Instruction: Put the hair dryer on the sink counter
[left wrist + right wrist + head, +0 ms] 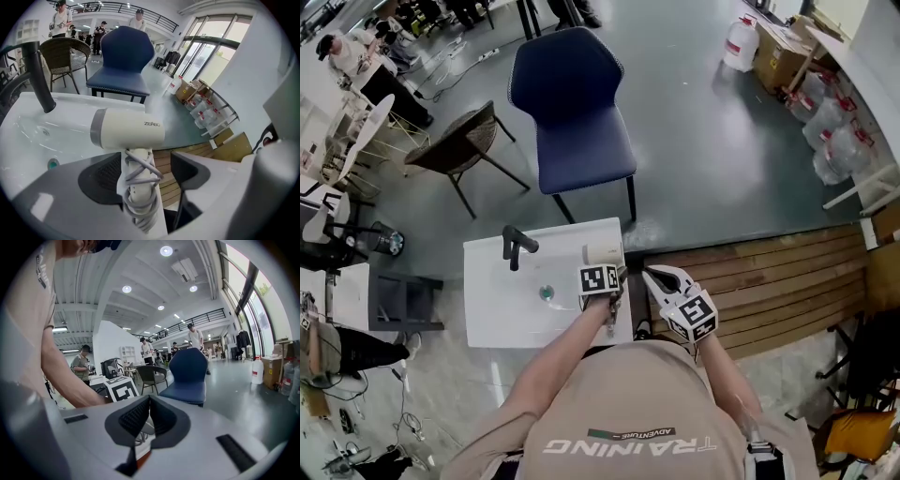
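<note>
Where the hair dryer lies: the hair dryer [604,253] is at the far right rim of the sink counter [492,314], right of the basin and well apart from the black faucet [516,247]. Wooden flooring [750,281] shows just past that rim.
Long axis: the barrel lies crosswise to the left gripper [615,272], grey end toward the faucet. The handle [138,187], wrapped in its grey cord [140,171], runs back toward the person, straight down the line of the jaws.
State of the left gripper: its jaws are apart and straddle the handle. The handle is close against the pad on the faucet side, and a gap showing floor separates it from the other pad, so nothing is clamped.
State of the right gripper [149,416]: its jaws are together with nothing between them. It is held just right of the counter, over the wooden flooring, beside the left one.
Nearer hand: the left, at the handle; the right is near but idle.
Support: the dryer seems to rest on the counter's narrow right strip, though no view plainly shows contact under the barrel.
Coming move: probably a straight pull back along the handle's axis, which keeps the pads off the cord.
Risk: a sideways nudge to the right could tip the dryer off the rim.
</note>
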Available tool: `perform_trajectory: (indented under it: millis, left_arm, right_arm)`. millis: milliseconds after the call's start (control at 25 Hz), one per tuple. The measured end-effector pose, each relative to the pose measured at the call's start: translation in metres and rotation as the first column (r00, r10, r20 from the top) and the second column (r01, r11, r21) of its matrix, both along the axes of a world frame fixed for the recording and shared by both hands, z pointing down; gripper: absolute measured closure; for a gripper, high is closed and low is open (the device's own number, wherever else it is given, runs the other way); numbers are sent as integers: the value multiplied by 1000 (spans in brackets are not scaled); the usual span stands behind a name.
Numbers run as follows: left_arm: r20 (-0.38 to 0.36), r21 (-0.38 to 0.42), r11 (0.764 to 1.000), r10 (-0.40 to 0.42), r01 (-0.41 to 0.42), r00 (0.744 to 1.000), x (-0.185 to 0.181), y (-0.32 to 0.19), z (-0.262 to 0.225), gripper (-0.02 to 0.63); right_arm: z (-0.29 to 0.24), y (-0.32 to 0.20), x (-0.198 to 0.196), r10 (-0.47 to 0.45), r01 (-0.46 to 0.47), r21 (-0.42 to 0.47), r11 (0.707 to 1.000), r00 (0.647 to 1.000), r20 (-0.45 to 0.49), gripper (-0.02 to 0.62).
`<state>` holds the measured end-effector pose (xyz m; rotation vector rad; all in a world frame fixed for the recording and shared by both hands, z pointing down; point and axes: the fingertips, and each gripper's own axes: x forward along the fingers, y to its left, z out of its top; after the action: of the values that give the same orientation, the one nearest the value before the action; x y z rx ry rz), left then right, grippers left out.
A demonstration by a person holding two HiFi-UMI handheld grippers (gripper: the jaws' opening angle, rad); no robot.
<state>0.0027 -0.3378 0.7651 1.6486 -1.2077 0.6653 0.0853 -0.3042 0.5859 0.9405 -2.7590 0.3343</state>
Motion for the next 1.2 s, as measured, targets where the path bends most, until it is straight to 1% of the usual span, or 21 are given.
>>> perform_trajectory:
  millis: [120, 240, 360, 440, 520, 600, 720, 760, 800, 880, 960, 1000, 1080, 1120, 1200]
  left_arm:
    - [7, 48, 999, 11, -12, 1000, -5, 1, -13, 295]
    - [-1, 129, 991, 40, -39, 999, -4, 0, -37, 295]
    - [-5, 213, 974, 75, -73, 997, -7, 1, -68, 295]
    - [9, 276, 956, 98, -97, 995, -12, 3, -89, 295]
    - [30, 349, 928, 127, -129, 991, -17, 3, -109, 295]
    - [36, 416, 897, 150, -151, 988, -21, 5, -128, 296]
    - [61, 511, 840, 173, -180, 983, -32, 8, -157, 302]
    - [69, 543, 819, 175, -184, 982, -36, 9, -168, 318]
    - [70, 572, 799, 174, -183, 982, -41, 10, -180, 356]
    - [38, 621, 769, 166, -153, 985, -48, 10, -205, 435]
    - [-6, 664, 739, 158, -114, 987, -53, 10, -232, 475]
    - [-14, 688, 718, 155, -103, 988, -56, 10, -246, 489]
    - [4, 736, 669, 152, -106, 988, -61, 12, -273, 546]
    - [16, 755, 646, 153, -112, 988, -64, 13, -284, 587]
    - [30, 783, 610, 166, -127, 986, -67, 16, -301, 598]
  right_arm:
    - [-3, 5, -4, -11, 11, 6, 1000, 1000, 3, 589]
    - [-6, 7, -6, -20, 20, 16, 1000, 1000, 4, 589]
    - [-11, 7, -8, -17, 17, 20, 1000, 1000, 5, 589]
    - [-17, 6, -12, -15, 15, 31, 999, 1000, 4, 589]
    - [-27, 4, -16, -12, 12, 55, 998, 1000, 3, 589]
    - [-41, 4, -21, -5, 5, 88, 996, 1000, 0, 589]
    - [-64, 6, -30, -2, 1, 129, 992, 1000, 3, 589]
    - [-73, 7, -33, -3, 2, 140, 990, 1000, 4, 589]
    - [-81, 8, -36, -3, 2, 151, 989, 1000, 5, 589]
    - [-96, 9, -41, 0, 0, 169, 986, 1000, -1, 589]
    - [-111, 9, -44, 11, -8, 189, 982, 1000, -12, 589]
    - [-119, 10, -45, 16, -13, 199, 980, 1000, -16, 589]
    - [-133, 12, -48, 22, -18, 218, 976, 1000, -17, 589]
    - [-139, 14, -50, 20, -16, 229, 973, 1000, -13, 589]
    - [-151, 16, -56, 12, -9, 254, 967, 1000, -8, 589]
